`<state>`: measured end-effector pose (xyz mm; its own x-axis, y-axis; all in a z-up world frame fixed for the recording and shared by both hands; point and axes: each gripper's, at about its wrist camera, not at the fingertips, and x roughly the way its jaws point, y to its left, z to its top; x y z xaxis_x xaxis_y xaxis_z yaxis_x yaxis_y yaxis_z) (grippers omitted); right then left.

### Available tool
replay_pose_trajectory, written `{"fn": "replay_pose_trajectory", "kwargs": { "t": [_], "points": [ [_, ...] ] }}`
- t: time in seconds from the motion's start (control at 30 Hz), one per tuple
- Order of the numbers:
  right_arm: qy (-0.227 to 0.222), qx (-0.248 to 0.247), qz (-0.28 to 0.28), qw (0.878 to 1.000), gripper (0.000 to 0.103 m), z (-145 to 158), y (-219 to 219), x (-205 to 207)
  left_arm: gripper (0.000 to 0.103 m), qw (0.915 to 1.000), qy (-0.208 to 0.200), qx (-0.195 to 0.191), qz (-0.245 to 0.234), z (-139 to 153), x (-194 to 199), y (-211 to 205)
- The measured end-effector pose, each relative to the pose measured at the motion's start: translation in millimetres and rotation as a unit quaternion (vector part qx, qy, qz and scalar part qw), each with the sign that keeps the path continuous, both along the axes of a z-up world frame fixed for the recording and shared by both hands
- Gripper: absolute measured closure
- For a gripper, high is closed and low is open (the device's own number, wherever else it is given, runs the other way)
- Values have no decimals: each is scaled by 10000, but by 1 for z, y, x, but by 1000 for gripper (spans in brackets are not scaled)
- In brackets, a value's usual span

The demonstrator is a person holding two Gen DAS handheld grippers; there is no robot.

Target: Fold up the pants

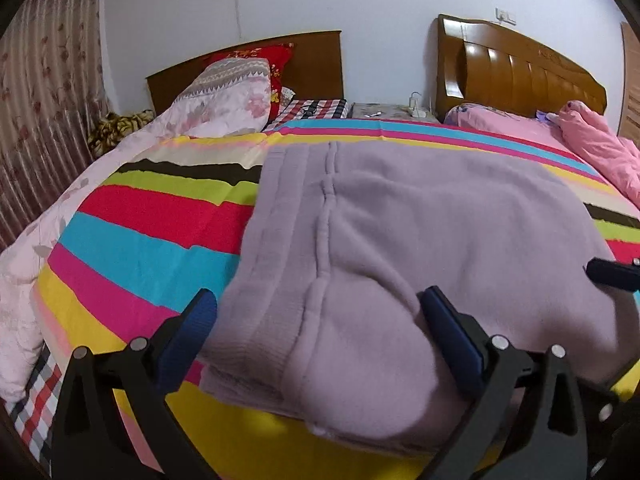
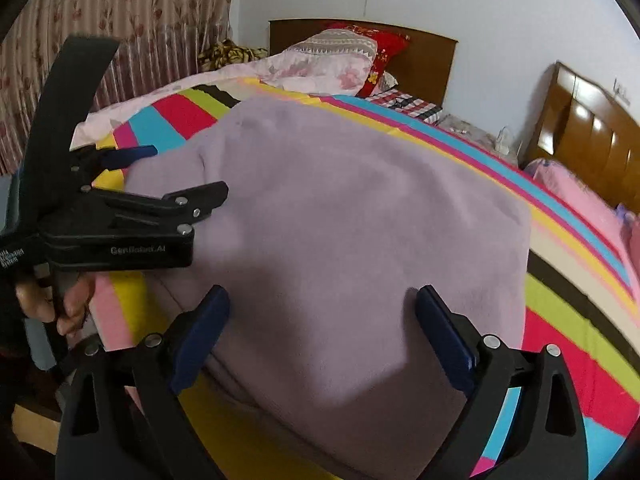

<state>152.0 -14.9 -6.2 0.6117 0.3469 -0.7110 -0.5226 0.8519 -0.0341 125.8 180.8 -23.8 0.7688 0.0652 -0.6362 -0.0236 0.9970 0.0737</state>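
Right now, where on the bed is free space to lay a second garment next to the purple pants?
The striped sheet lies bare between the purple pants and the pale floral quilt. A narrower bare band runs beyond the pants toward the checked pillow. The near edge is crowded: left gripper and right gripper both straddle the pants.

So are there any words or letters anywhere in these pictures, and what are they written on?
"GenRobot.AI": pale letters on the black body of the left gripper, seen from the right wrist camera; a bit blurred.
Small white print in three lines at the left edge of that same body: too small and cut off to read surely.
Nothing readable on the purple pants, the striped bedspread, the right gripper or the wall socket.
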Motion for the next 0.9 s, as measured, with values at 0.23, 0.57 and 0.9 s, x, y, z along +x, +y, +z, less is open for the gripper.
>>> {"fn": "replay_pose_trajectory", "kwargs": {
  "t": [0.23,0.57,0.9],
  "points": [
    [44,-45,137,9999,11,3,-5,-1,1,9998,-12,-219,-18,-2,-2,6],
    [-63,21,157,9999,10,0,-5,-4,1,9964,147,-664,512,0,-9,37],
    [-74,241,27,9997,10,6,-14,-5,1,9913,97,-1029,811,1,-20,53]
  ]
}}
